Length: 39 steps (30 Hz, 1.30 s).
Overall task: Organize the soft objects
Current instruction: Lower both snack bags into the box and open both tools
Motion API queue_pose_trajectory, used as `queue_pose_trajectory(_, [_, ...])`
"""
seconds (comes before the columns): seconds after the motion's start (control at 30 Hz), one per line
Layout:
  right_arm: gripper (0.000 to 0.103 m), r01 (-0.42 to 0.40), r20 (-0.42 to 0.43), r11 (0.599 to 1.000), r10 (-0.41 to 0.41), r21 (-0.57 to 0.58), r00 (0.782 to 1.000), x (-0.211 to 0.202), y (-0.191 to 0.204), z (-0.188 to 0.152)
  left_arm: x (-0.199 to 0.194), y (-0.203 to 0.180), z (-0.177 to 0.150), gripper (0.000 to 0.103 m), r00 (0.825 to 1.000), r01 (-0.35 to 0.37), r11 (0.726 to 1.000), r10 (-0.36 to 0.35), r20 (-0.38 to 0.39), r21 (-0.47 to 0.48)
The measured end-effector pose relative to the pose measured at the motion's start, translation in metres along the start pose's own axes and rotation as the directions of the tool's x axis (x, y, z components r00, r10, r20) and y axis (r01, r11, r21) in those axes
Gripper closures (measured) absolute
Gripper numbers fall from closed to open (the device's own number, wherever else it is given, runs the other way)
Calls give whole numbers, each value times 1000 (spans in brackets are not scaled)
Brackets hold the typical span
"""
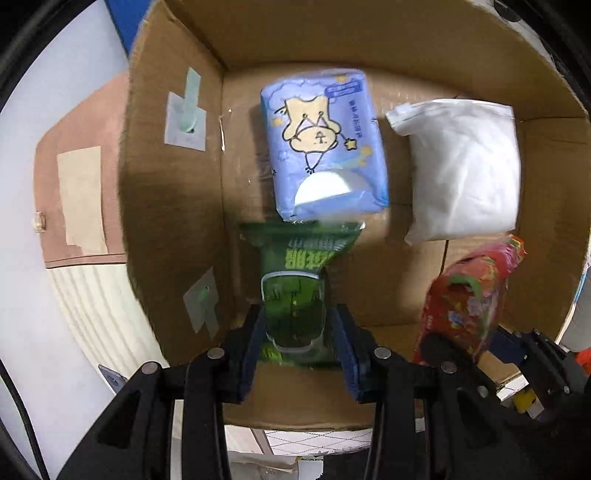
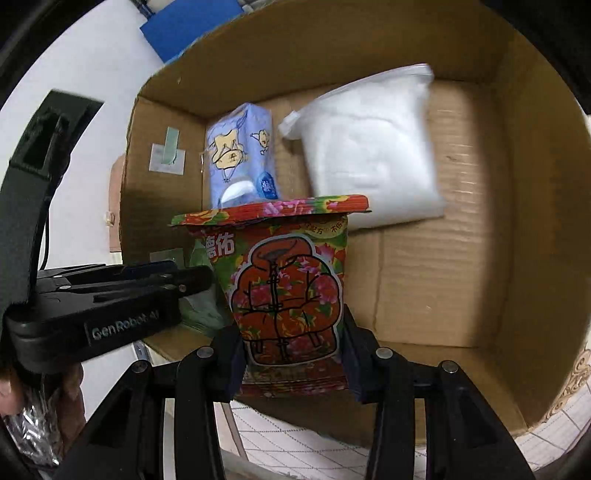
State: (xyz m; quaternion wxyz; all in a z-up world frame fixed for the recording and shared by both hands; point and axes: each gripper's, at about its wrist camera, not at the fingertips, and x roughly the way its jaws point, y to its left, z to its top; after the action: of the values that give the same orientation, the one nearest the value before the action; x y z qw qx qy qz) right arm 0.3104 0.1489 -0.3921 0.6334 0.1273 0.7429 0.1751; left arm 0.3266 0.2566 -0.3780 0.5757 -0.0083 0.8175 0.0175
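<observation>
A cardboard box (image 1: 177,206) lies open before me. Inside at the back lie a blue tissue pack with a cartoon (image 1: 325,147) and a white soft pouch (image 1: 465,170). My left gripper (image 1: 297,332) is shut on a green wipes pack (image 1: 299,280), held over the box's left side just in front of the blue pack. My right gripper (image 2: 293,350) is shut on a red floral wipes pack (image 2: 291,288) over the box's front. The red pack (image 1: 469,302) also shows in the left view, and the left gripper (image 2: 110,295) in the right view.
The box (image 2: 443,280) has free floor at the right front. Its left wall carries taped labels (image 1: 184,118). A tiled floor (image 2: 295,443) shows below the box's front edge, and a blue object (image 2: 192,26) lies beyond the box.
</observation>
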Motion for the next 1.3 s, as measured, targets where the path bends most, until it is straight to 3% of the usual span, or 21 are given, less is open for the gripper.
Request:
queue_pose_trajectory(0.2, [55,51,-58,999,-52,-7,997,24,8,7,4,3,-7,67,1000,-7,1000,7,-5,3])
queue_pose_trajectory(0.23, [51,45,-66,999,-46,-13,997,27,7,8,3,3,-8,66,1000,8,1000,-8,-9,-8])
queue_pose_trajectory(0.33, [10,36,-69,999,-39,-35,997,22,9,5,-7,6,-17,57,999,43,999,-42,10,-24])
queue_pose_trajectory(0.37, [8,46,-58,998,-48,-45,997,16,8,3,-12,6,-20,51,999,44,999,-43,28,-21])
queue_pose_trajectory(0.53, [4,135,-14,987,-136,-83,991,-13,3,-6,-38,-4,-43,45,994,63,998,-62,94,-6])
queue_pose_trajectory(0.63, [0,210,45,973,-207,-96,977,-33,-4,-6,-58,-17,-54,18,985,76,997,-75,155,-1])
queue_pose_trajectory(0.7, [0,244,68,965,-238,-99,969,-44,-5,-11,-72,-25,-63,10,976,68,998,-64,210,-11])
queue_pose_trajectory(0.9, [0,296,141,950,-281,-99,949,-76,-20,-38,-98,-27,-92,7,942,61,998,-49,331,-24])
queue_pose_trajectory(1.17, [0,288,226,951,-258,-115,939,-122,-14,-82,-122,-46,-137,7,916,51,999,-40,399,-16])
queue_pose_trajectory(1.3, [0,265,252,957,-229,-120,940,-139,-15,-98,-127,-50,-156,7,908,81,997,-67,414,-14])
